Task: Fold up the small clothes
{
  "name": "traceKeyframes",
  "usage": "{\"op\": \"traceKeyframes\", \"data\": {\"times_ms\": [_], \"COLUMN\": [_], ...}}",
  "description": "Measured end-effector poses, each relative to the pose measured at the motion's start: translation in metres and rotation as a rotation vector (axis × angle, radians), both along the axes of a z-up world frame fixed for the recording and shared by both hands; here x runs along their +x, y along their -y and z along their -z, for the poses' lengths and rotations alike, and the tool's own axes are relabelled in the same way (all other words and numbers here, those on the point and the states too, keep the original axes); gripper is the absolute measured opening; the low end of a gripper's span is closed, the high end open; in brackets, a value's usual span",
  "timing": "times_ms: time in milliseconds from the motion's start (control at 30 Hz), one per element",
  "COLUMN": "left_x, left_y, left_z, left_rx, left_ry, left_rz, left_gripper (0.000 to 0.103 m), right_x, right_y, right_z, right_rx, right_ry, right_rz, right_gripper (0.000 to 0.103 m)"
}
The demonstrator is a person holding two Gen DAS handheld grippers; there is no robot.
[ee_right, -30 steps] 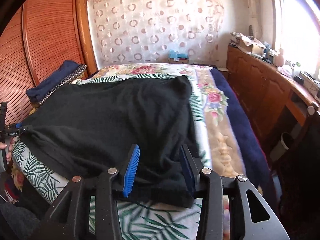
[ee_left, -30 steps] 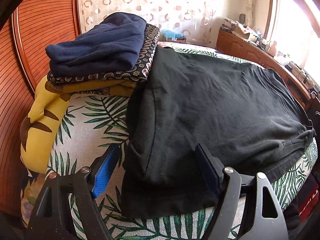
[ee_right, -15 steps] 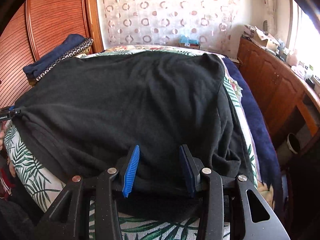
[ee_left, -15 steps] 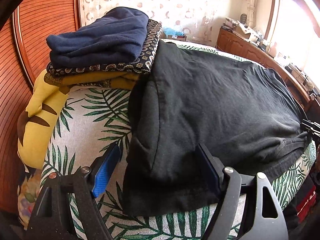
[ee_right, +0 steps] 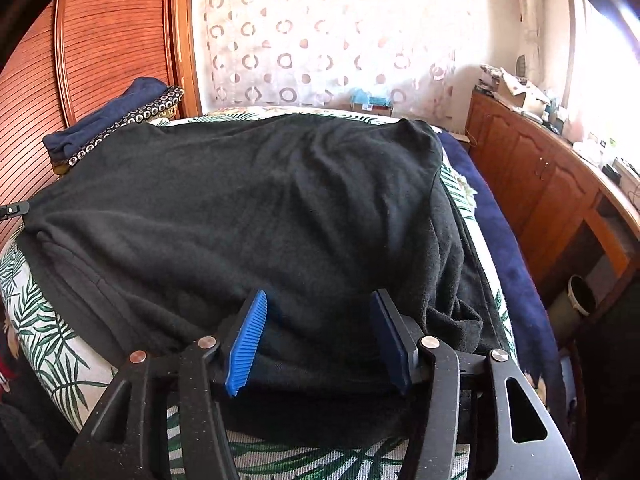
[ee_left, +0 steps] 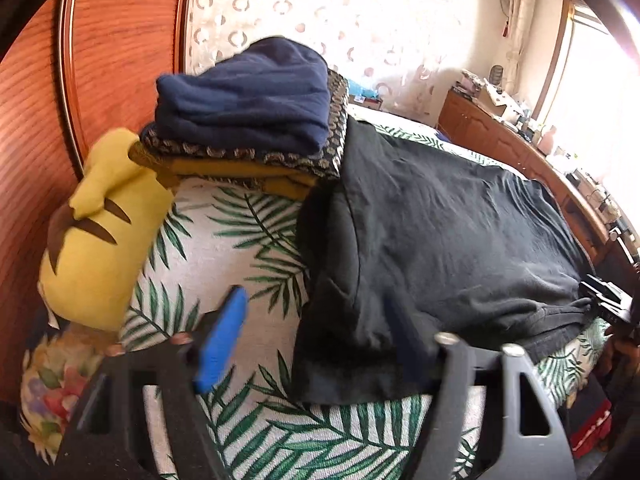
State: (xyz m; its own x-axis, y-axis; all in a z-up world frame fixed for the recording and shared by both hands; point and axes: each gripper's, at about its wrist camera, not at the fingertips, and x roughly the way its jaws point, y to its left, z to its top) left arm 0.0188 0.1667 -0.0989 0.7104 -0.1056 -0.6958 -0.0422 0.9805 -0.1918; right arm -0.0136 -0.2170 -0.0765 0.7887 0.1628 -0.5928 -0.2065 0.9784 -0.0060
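- Left gripper: jaws just closing, not yet pinching; left blue pad over bare palm-leaf bedspread, right pad on the near-left corner of the black knit garment.
- Right gripper: jaws just opening, straddling the near hem, cloth between them, unpressed.
- Garment spread flat on the bed, long axis running between the two grippers.
- Folded clothes stack beyond the left gripper.

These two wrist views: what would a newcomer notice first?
A large black garment lies spread over the palm-leaf bedcover and fills the middle of both views. At the far left corner, by the wooden wardrobe, a navy folded piece tops a stack, with a yellow plush toy beside it.
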Motion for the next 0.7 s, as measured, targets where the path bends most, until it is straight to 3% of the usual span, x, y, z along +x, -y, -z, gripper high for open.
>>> {"op": "traceKeyframes", "data": {"times_ms": [100, 333, 500, 600, 667, 700], "left_x": [0.002, 0.008, 0.013, 0.014, 0.015, 0.016], "left_y": [0.001, 0.013, 0.017, 0.018, 0.019, 0.022], "left_z": [0.005, 0.012, 0.015, 0.015, 0.016, 0.016], "left_rx": [-0.033, -0.018, -0.016, -0.014, -0.026, -0.026], "left_ry": [-0.023, -0.049, -0.056, -0.056, -0.065, -0.066], "left_rz": [0.010, 0.036, 0.041, 0.048, 0.073, 0.083], "left_gripper": [0.056, 0.055, 0.044, 0.032, 0.011, 0.010], "right_x": [-0.005, -0.010, -0.011, -0.012, -0.013, -0.013], "right_y": [0.001, 0.003, 0.004, 0.005, 0.007, 0.007], "right_z": [0.002, 0.006, 0.004, 0.004, 0.004, 0.004], "right_rx": [0.002, 0.008, 0.015, 0.024, 0.024, 0.026], "right_ry": [0.021, 0.043, 0.035, 0.039, 0.042, 0.043], "right_rz": [-0.001, 0.016, 0.025, 0.023, 0.017, 0.017], "right_gripper": [0.058, 0.058, 0.058, 0.058, 0.058, 0.058]}}
